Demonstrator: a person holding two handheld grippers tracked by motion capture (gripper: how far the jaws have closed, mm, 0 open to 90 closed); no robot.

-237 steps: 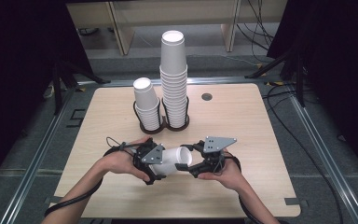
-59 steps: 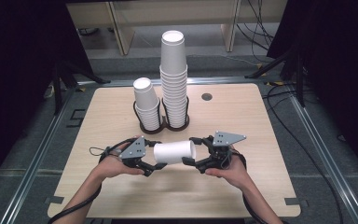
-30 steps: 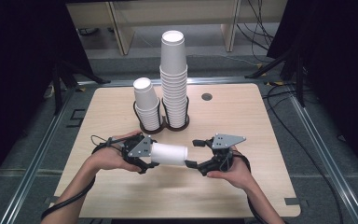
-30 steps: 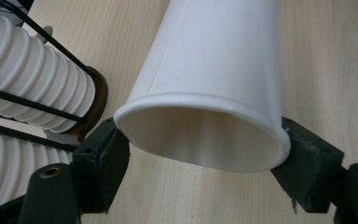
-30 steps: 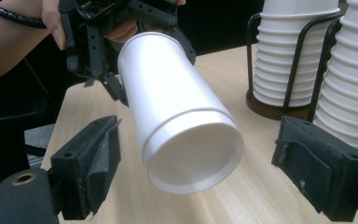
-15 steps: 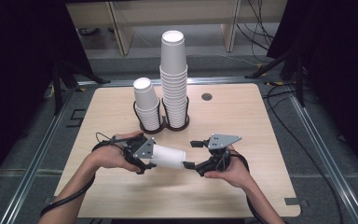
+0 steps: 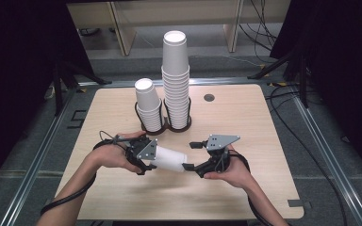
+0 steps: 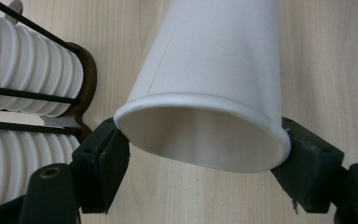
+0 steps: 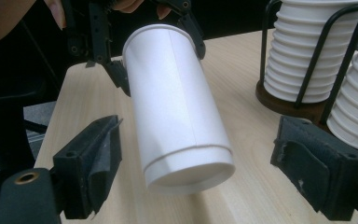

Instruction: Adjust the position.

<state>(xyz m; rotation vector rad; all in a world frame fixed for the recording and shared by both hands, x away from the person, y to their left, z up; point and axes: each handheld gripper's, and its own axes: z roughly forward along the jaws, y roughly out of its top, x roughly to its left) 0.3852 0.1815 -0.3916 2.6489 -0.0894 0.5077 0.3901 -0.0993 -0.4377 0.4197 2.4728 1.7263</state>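
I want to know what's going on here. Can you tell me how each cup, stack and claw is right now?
Paper cup: lying sideways in the air, held at its rim.
Left claw: shut on the paper cup's rim.
Right claw: open around the cup's bottom, pads not touching, closing in.
Short stack: leaning in its holder.
Tall stack: upright in its holder.

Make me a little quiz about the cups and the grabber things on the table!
1. True or false: the left gripper is shut on the rim end of the white cup.
2. Which stack in the black holder is taller: A, the left stack, or B, the right stack?
3. Do the right gripper pads press on the cup?

Key: 1 true. 2 B. 3 No; its jaws have just been closing, the cup's base between them, with gaps on both sides.
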